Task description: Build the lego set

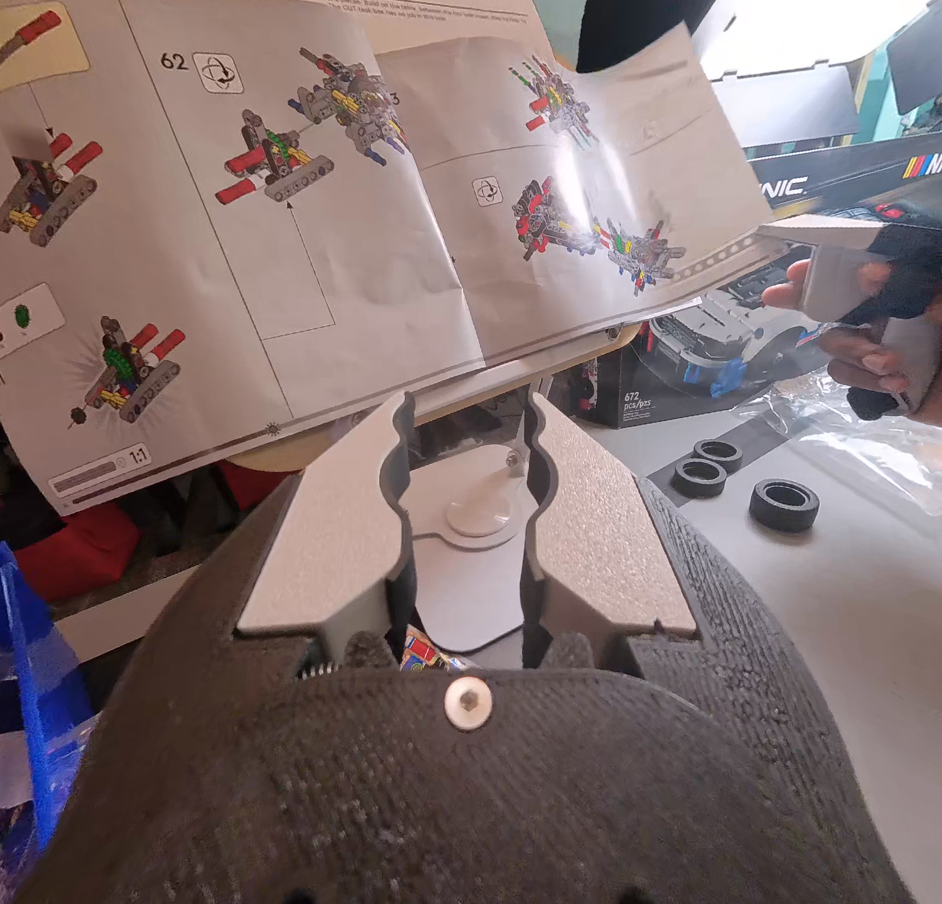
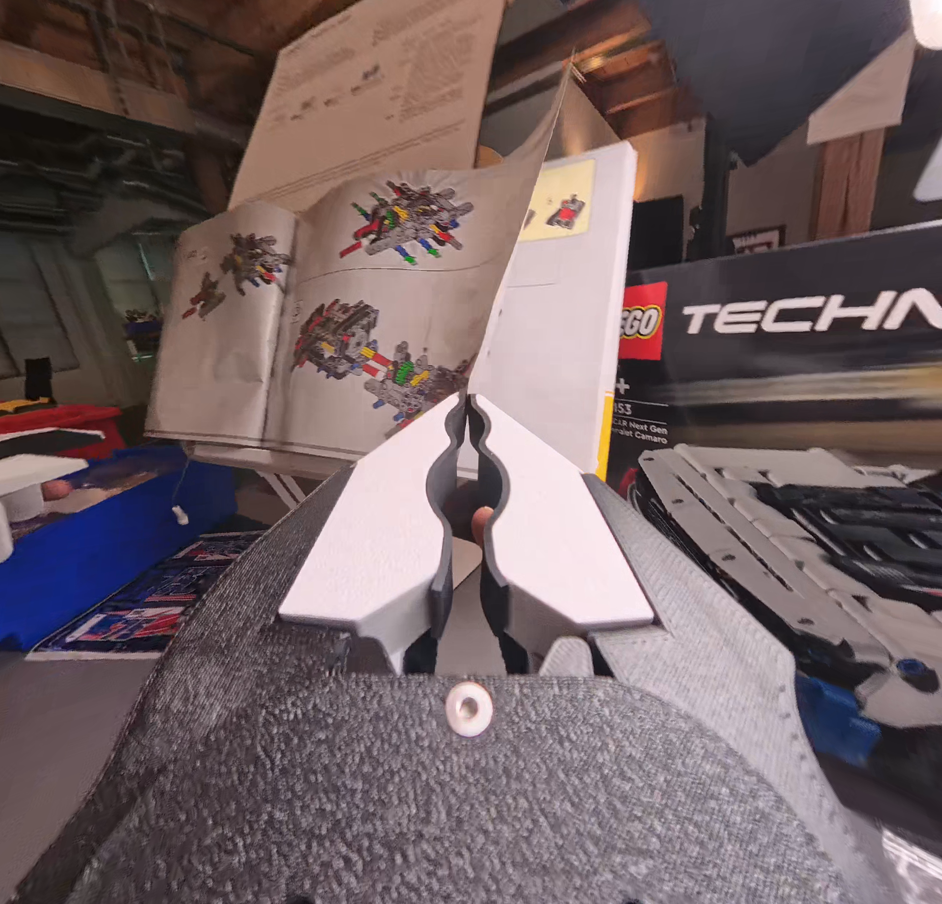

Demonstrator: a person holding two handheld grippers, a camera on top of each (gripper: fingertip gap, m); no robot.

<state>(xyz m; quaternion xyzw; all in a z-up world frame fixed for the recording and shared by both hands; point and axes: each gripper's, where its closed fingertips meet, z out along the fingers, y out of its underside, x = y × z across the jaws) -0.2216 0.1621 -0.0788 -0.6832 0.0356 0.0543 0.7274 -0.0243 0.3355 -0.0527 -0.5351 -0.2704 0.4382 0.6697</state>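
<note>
The open instruction booklet (image 1: 306,216) rests on a white stand (image 1: 479,512). My left gripper (image 1: 469,405) is open and empty, just below the booklet's lower edge and in front of the stand. My right gripper (image 2: 468,400) is shut on the lower corner of the booklet's right-hand page (image 2: 433,267), and the page is lifted and curled up from the booklet (image 2: 229,318). The right gripper also shows in the left wrist view (image 1: 826,237), held by a hand at the page's right edge.
Three black tyres (image 1: 783,503) lie on the white table to the right. The black set box (image 1: 713,359) stands behind them and also shows in the right wrist view (image 2: 790,344). A clear plastic bag (image 1: 841,420) lies nearby. A blue bin (image 2: 102,522) and a sticker sheet (image 2: 137,609) are at the left. The gap from one gripper's tips to the other's is roughly 25 cm.
</note>
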